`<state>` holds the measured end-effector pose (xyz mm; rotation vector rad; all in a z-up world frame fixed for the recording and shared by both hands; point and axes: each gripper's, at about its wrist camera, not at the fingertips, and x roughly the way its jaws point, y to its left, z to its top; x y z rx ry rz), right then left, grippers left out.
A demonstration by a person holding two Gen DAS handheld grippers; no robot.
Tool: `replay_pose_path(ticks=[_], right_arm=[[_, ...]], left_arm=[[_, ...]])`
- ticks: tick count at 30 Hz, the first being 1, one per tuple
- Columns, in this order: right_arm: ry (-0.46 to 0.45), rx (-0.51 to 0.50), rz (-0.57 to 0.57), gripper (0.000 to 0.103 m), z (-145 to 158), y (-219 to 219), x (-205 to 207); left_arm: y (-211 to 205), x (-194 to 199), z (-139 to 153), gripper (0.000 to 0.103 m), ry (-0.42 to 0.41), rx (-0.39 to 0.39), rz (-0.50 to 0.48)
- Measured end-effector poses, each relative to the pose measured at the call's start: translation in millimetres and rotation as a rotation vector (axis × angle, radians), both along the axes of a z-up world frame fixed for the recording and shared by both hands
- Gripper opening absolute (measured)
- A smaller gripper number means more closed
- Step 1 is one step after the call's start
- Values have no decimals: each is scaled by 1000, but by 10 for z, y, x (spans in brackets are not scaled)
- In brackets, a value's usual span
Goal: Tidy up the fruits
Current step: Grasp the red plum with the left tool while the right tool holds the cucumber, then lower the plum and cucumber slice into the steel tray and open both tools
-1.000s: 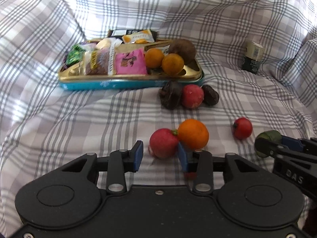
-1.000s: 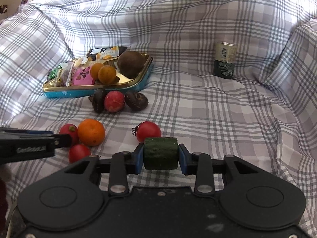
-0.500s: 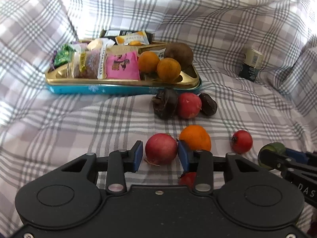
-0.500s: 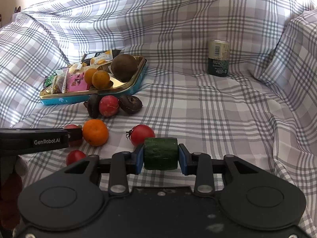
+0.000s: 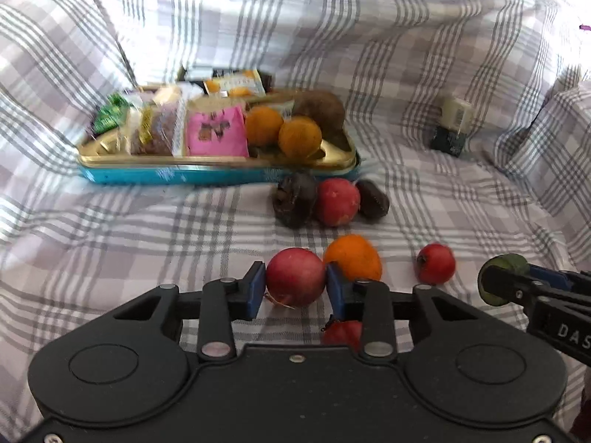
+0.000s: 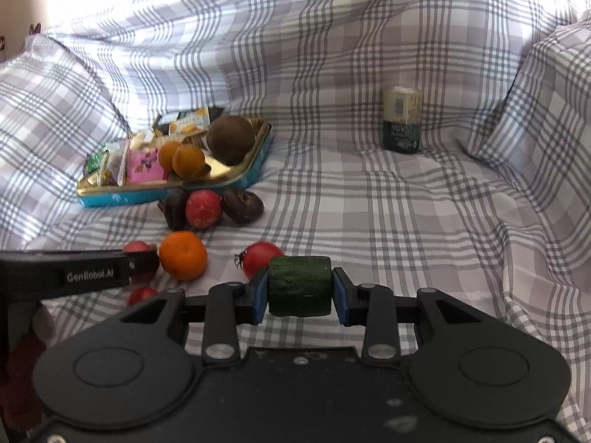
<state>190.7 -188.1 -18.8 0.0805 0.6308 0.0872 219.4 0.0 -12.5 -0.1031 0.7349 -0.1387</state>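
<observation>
Tilting both tools downward over the plaid cloth (image 6: 369,203), you have just closed your left gripper (image 5: 295,289) on a red radish (image 5: 295,277); your right gripper (image 6: 299,293) clamps a cucumber chunk (image 6: 299,286). An orange (image 5: 354,256) sits at one o'clock, touching the pad. Beyond, at eleven o'clock, the tin tray (image 5: 221,175) holds snacks; a can (image 6: 402,120) stands at one o'clock.

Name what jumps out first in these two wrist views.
The left tongs, jaws just closed, pinch a red round fruit beside a loose orange on the plaid cloth. The right tongs clamp a green cucumber chunk. Behind sits a gold-and-blue tin tray crowded with snack packets and fruit.
</observation>
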Motion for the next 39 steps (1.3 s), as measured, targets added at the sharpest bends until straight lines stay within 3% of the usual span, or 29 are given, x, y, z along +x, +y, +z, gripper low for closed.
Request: replay_pose_path(ticks=[8, 10, 15, 21, 32, 39], right_arm=[[-112, 33, 15, 37, 156, -70, -291], [-134, 44, 12, 37, 187, -75, -417], [-128, 96, -7, 37, 187, -102, -858], [-114, 86, -1, 37, 124, -66, -1403], [-105, 28, 37, 37, -34, 64, -2124], [-109, 39, 39, 37, -110, 103, -2367]], left_arm=[[110, -642, 371, 44, -81, -34, 14], [151, -860, 384, 44, -83, -60, 6], [157, -1347, 316, 44, -106, -43, -9], [130, -1809, 262, 44, -124, -60, -37], [-113, -2284, 161, 44, -157, -6, -81], [-107, -2341, 28, 44, -105, -37, -53]])
